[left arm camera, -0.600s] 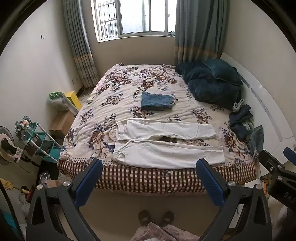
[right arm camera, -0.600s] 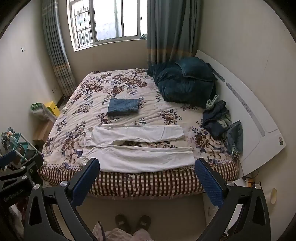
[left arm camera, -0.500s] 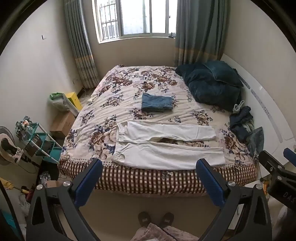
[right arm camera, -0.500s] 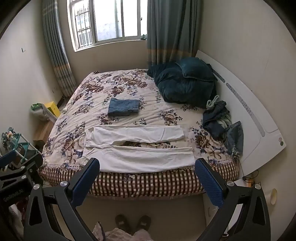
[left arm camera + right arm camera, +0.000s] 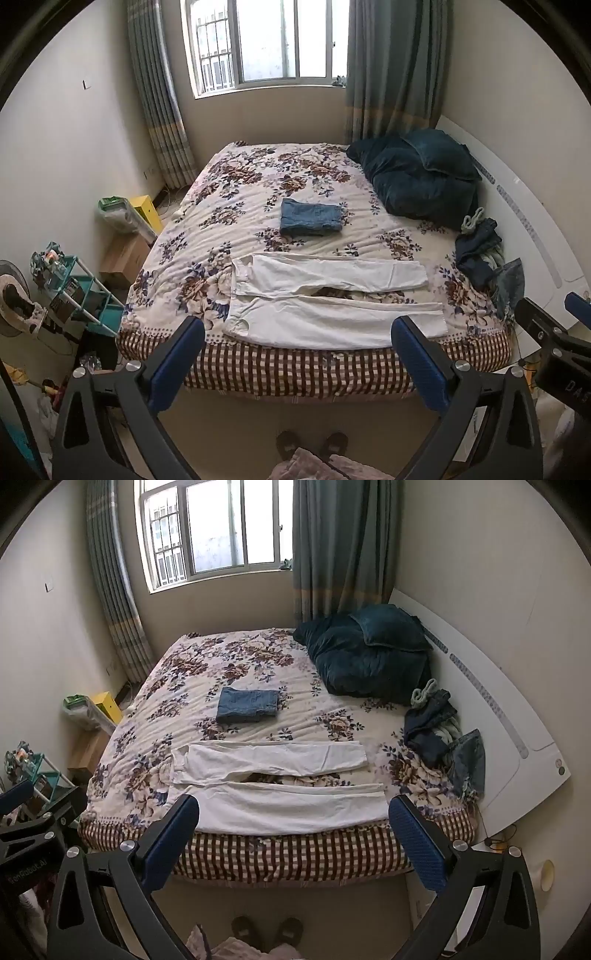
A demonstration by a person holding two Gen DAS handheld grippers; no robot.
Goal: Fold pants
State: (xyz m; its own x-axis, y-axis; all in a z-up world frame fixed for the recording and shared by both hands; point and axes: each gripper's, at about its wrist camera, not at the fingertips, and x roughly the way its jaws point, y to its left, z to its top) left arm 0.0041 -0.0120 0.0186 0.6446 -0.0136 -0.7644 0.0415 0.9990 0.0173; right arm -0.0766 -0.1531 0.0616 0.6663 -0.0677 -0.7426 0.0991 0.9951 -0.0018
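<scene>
White pants [image 5: 332, 295] lie spread flat near the front edge of the floral bed [image 5: 258, 192], waist to the left, both legs running right with a gap between them. They also show in the right wrist view [image 5: 273, 782]. My left gripper [image 5: 295, 354] is open and empty, held high above the floor in front of the bed. My right gripper [image 5: 291, 830] is also open and empty, beside it to the right. Neither touches the pants.
Folded blue jeans [image 5: 310, 221] lie mid-bed. Dark teal pillows [image 5: 417, 181] and a heap of dark clothes [image 5: 484, 258] sit by the white headboard [image 5: 535, 229] at right. A teal rack [image 5: 77, 291], boxes and bags stand on the floor at left.
Both views have drifted slightly; the bed sits a little lower in the left wrist view. The pants have not moved and both grippers stay open.
</scene>
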